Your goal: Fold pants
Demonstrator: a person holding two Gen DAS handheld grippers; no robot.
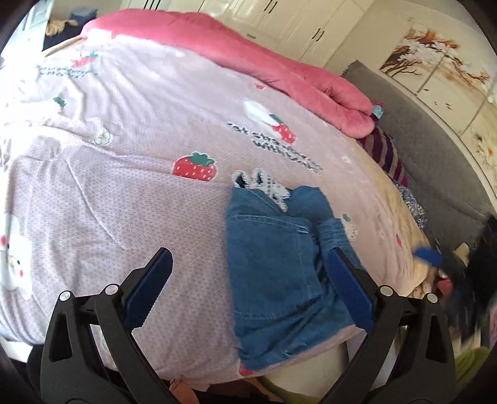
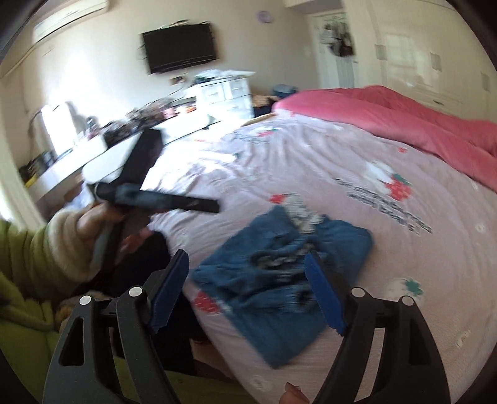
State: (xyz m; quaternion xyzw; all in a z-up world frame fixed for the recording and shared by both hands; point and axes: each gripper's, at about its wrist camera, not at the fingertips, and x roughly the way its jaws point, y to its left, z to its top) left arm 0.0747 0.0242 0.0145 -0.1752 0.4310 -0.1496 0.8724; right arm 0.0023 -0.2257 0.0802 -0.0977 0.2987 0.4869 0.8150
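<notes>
Both the left gripper [image 1: 248, 286] and right gripper [image 2: 253, 287] hang angled downward, jaws spread wide, gripping nothing.

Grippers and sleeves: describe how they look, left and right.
Both the left gripper and the right gripper have black plastic arms with triangular cut-outs, silver round pivot pins and blue serrated pads. The left hand wears a green sleeve with a cream fleecy cuff.

A home bedroom: a bed [image 1: 124, 155] with strawberry-print cover, wardrobes [image 1: 295, 18], wall-mounted television [image 2: 181, 46].
</notes>
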